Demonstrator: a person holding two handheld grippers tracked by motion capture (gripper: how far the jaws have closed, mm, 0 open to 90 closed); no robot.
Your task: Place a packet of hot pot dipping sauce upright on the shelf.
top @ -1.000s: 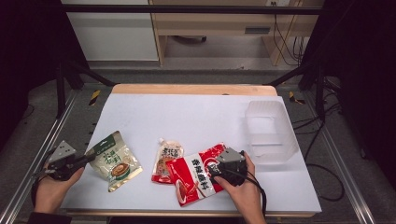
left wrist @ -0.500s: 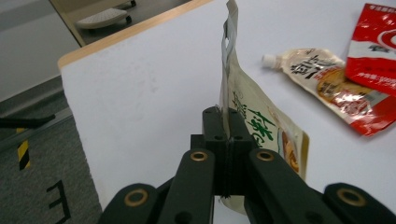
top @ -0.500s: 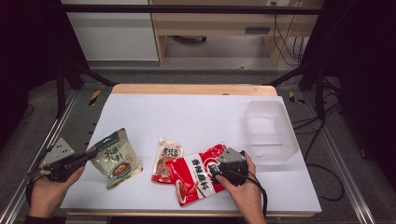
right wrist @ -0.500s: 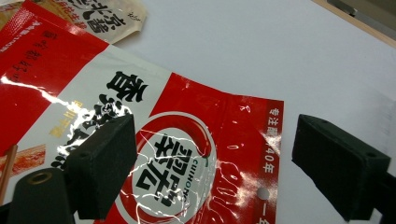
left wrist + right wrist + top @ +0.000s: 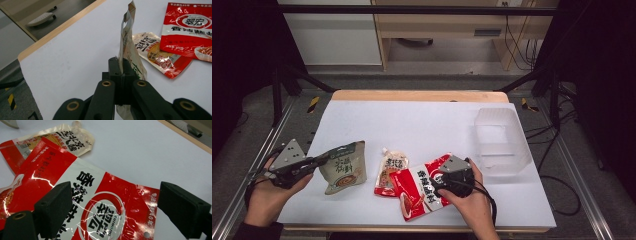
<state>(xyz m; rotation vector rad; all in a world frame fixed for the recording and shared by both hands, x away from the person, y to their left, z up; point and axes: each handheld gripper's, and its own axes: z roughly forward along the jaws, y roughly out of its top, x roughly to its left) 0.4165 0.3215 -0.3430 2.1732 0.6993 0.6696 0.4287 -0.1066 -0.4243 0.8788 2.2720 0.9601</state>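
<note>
1. Your left gripper (image 5: 122, 85) had its jaws pressed together on the edge of the green pouch (image 5: 128, 53), with no gap between the pads.
2. In the left gripper view that pouch stood up on edge from the jaws, twisted at its top, off the white table top (image 5: 75, 50).
3. From the high view, the same left gripper (image 5: 319, 161) pinched the green pouch (image 5: 344, 167) by its left edge, at the near left of the table, and the pouch hung tilted with its printed face toward the camera.
4. Your left hand (image 5: 269, 192) sat at the table's near left corner, wrapped around the gripper body.
5. Your right gripper (image 5: 110, 212) had its jaws spread wide apart, one on each side of the red packet (image 5: 100, 207); the pads did not press on it.
6. The red packet lay flat on the table under those open jaws, and in the high view your right gripper (image 5: 444, 180) and right hand (image 5: 472, 200) covered its right end.
7. The red packet (image 5: 417, 192) lay over the lower part of the small spouted sachet (image 5: 392, 170), which rested just to its left, between it and the green pouch.
8. A clear plastic bin (image 5: 502, 140) stood near the right side of the table (image 5: 422, 120), apart from the packets.
</note>
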